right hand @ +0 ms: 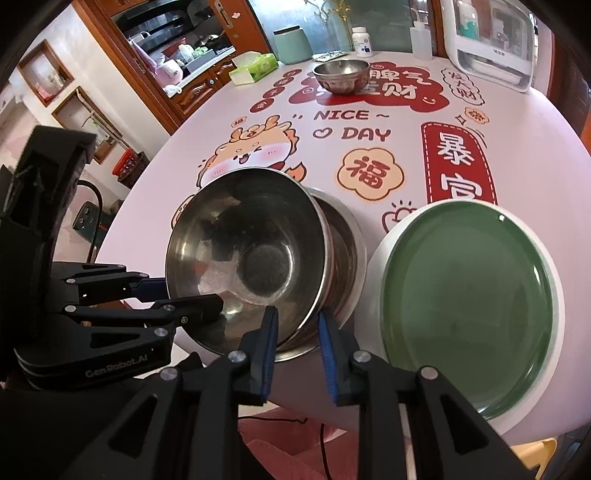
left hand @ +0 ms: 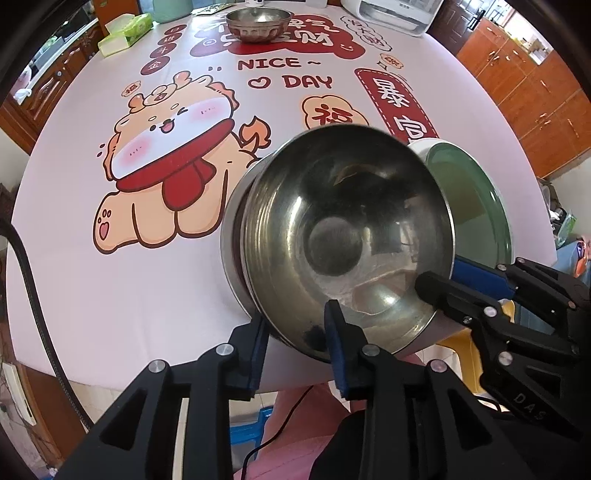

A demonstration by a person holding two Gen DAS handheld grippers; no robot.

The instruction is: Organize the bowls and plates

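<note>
A steel bowl (left hand: 332, 240) (right hand: 251, 258) sits tilted inside a second steel bowl (left hand: 231, 243) (right hand: 347, 251) near the table's front edge. My left gripper (left hand: 295, 347) (right hand: 181, 295) straddles the top bowl's near rim, one finger inside and one outside, with a gap at the pads. My right gripper (right hand: 297, 332) (left hand: 454, 280) straddles the same rim further right, its pads also clear of the metal. A green plate (right hand: 465, 295) (left hand: 472, 192) with a white rim lies just right of the bowls. A third steel bowl (left hand: 258, 22) (right hand: 341, 75) stands alone at the far side.
The round table (left hand: 110, 277) wears a pink printed cloth. At the back are a tissue box (right hand: 255, 66), a teal canister (right hand: 293, 44), a pill bottle (right hand: 362, 42) and a white appliance (right hand: 491, 44). Wooden cabinets surround the table.
</note>
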